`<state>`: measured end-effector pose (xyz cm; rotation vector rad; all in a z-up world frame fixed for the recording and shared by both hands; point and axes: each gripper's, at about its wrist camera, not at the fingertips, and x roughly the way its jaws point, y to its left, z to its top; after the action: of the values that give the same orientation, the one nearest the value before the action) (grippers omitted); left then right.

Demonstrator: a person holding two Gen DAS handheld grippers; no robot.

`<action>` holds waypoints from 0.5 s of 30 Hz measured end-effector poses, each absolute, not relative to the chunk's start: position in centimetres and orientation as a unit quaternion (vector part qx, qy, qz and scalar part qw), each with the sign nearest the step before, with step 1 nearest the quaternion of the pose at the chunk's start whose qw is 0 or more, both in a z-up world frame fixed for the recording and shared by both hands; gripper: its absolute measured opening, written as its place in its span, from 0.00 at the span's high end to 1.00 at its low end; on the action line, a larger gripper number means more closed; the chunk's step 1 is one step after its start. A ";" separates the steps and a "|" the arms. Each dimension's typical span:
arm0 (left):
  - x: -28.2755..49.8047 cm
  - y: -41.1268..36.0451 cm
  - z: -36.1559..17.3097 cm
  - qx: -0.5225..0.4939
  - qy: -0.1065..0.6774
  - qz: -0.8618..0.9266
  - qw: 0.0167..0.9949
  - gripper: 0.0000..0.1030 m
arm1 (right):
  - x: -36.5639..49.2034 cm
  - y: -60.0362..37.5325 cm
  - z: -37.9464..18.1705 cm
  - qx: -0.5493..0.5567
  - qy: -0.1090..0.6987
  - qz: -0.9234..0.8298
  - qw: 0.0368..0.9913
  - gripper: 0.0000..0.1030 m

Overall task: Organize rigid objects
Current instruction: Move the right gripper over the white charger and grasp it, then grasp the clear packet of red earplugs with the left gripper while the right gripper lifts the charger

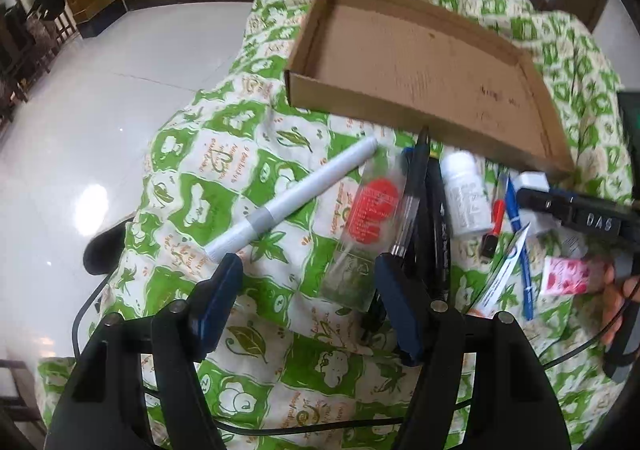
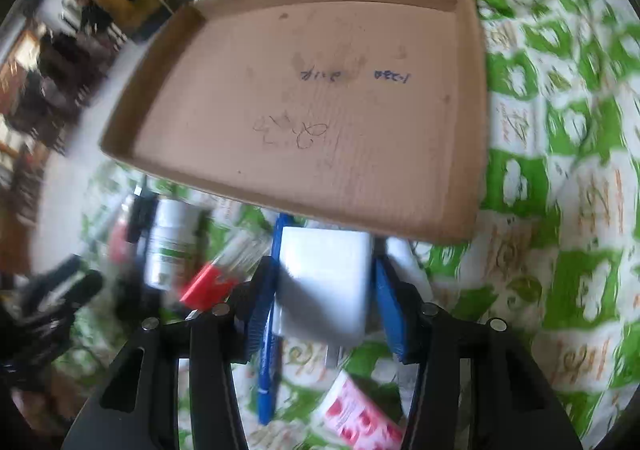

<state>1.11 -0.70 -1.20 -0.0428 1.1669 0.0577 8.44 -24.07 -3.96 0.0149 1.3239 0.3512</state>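
An empty cardboard tray (image 1: pixel 420 62) lies on the green-and-white cloth, also in the right wrist view (image 2: pixel 320 110). My right gripper (image 2: pixel 324 282) is shut on a white charger block (image 2: pixel 324 282), held just in front of the tray's near wall; it shows in the left wrist view (image 1: pixel 532 182) too. My left gripper (image 1: pixel 308 274) is open and empty above the cloth, over a clear packet with a red label (image 1: pixel 368 218). A grey marker (image 1: pixel 288 202), black pens (image 1: pixel 412 202), a white bottle (image 1: pixel 466 194) and a blue pen (image 1: pixel 518 234) lie before the tray.
A pink-and-white box (image 1: pixel 568 276) and a leaflet (image 1: pixel 504 270) lie at the right. A red-capped item (image 2: pixel 208 282) sits by the bottle (image 2: pixel 168 246). White tiled floor (image 1: pixel 100 110) drops off left of the cloth. Black cables (image 1: pixel 88 302) trail near me.
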 end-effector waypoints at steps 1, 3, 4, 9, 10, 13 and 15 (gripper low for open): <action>1.2 -1.0 -1.4 -0.012 0.554 0.027 0.832 0.34 | 8.6 -24.2 -4.0 0.009 0.612 0.161 0.774 0.56; 1.4 -1.7 -1.6 0.005 0.559 0.022 0.829 0.34 | 8.6 -24.6 -3.9 0.009 0.610 0.163 0.775 0.55; 1.5 -2.1 -1.8 0.015 0.561 0.022 0.828 0.34 | 8.5 -24.3 -3.9 0.006 0.609 0.162 0.776 0.55; 2.2 -3.4 -2.2 0.044 0.560 0.025 0.827 0.34 | 7.3 -23.4 -3.8 -0.006 0.603 0.153 0.783 0.56; 2.2 -3.5 -2.3 0.046 0.559 0.024 0.828 0.34 | 7.2 -23.5 -3.8 -0.008 0.604 0.155 0.782 0.56; 2.5 -4.2 -2.4 0.055 0.549 0.016 0.834 0.54 | 6.6 -23.6 -4.1 -0.003 0.604 0.151 0.782 0.56; 2.8 -5.2 -2.8 0.078 0.548 0.015 0.832 0.60 | 7.0 -23.9 -4.0 0.001 0.606 0.149 0.781 0.56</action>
<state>2.82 -5.20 -2.84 0.1647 1.1624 0.0324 6.98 -23.86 -4.00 0.0026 1.3098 0.3218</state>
